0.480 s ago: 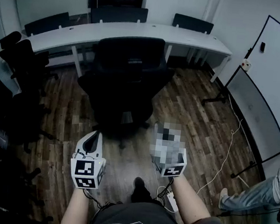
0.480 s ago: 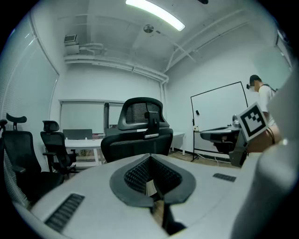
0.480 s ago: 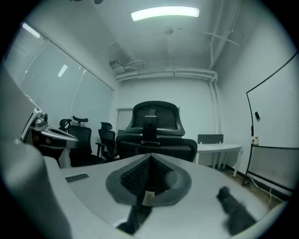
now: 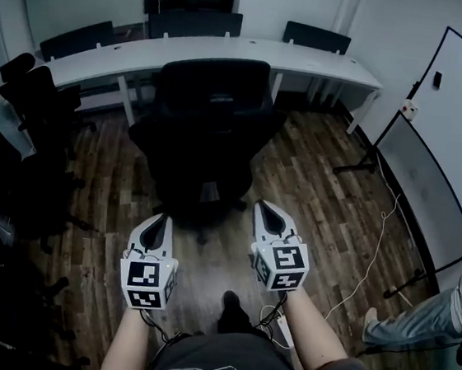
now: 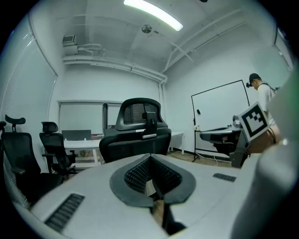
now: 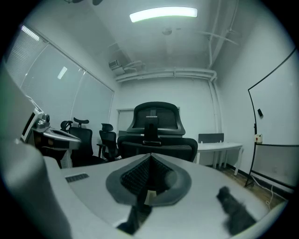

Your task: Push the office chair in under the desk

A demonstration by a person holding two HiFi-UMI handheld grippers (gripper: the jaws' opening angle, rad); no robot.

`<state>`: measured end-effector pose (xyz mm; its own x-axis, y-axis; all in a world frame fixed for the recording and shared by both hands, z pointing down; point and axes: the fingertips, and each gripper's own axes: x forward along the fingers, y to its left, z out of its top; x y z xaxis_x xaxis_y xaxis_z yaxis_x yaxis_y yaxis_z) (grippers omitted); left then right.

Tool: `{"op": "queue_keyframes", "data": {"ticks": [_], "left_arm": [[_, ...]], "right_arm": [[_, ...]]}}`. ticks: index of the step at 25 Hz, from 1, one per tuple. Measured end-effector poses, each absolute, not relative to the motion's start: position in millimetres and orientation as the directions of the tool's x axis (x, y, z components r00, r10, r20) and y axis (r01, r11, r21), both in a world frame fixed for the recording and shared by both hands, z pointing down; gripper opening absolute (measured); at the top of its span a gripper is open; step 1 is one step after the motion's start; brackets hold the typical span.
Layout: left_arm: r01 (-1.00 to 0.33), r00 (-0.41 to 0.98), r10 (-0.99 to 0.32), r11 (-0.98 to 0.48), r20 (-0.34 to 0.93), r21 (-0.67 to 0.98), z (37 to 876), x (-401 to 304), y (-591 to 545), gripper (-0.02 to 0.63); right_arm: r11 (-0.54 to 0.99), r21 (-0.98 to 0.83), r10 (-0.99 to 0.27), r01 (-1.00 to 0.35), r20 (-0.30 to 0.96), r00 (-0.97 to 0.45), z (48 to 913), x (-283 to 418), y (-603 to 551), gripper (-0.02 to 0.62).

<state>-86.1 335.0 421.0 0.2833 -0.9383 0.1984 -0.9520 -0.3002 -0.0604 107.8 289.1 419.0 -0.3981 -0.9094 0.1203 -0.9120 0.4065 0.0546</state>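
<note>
Grippers both closed & empty: left gripper [image 4: 157, 228], right gripper [image 4: 271, 218]. Black mesh-back office chair [image 4: 209, 124] sits just ahead, clear of both, w/ long white desk [image 4: 188, 51] behind it.

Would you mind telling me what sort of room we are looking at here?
Most likely an office meeting room: a long white desk by the far wall, black office chairs around it, and a whiteboard on the right.

One desk [image 4: 327, 67], one office chair [image 4: 209, 119] before it, three chairs [image 4: 195, 23] behind it, one whiteboard [image 4: 448, 138], one bystander [image 4: 439, 320].
</note>
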Motion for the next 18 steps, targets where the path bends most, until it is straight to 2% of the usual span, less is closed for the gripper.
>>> {"op": "queue_keyframes", "data": {"ticks": [5,10,18], "left_arm": [[-0.943,0.279,-0.938,-0.308,0.206,-0.124,425.4,-85.6,338.6,0.014],[-0.922,0.328,-0.922,-0.359,0.206,-0.142,427.8,-78.3,346.0,0.014],[-0.922,0.324,-0.926,-0.355,0.195,-0.152,421.7,-82.0,336.0,0.014]], "right_arm": [[0.403,0.044,-0.910,-0.914,0.129,-0.395,425.3,107.1,293.0,0.021],[0.471,0.010,-0.877,-0.882,0.118,-0.466,431.3,98.1,299.8,0.021],[0.463,0.114,-0.885,-0.879,0.123,-0.450,423.1,104.8,287.4,0.025]]}}
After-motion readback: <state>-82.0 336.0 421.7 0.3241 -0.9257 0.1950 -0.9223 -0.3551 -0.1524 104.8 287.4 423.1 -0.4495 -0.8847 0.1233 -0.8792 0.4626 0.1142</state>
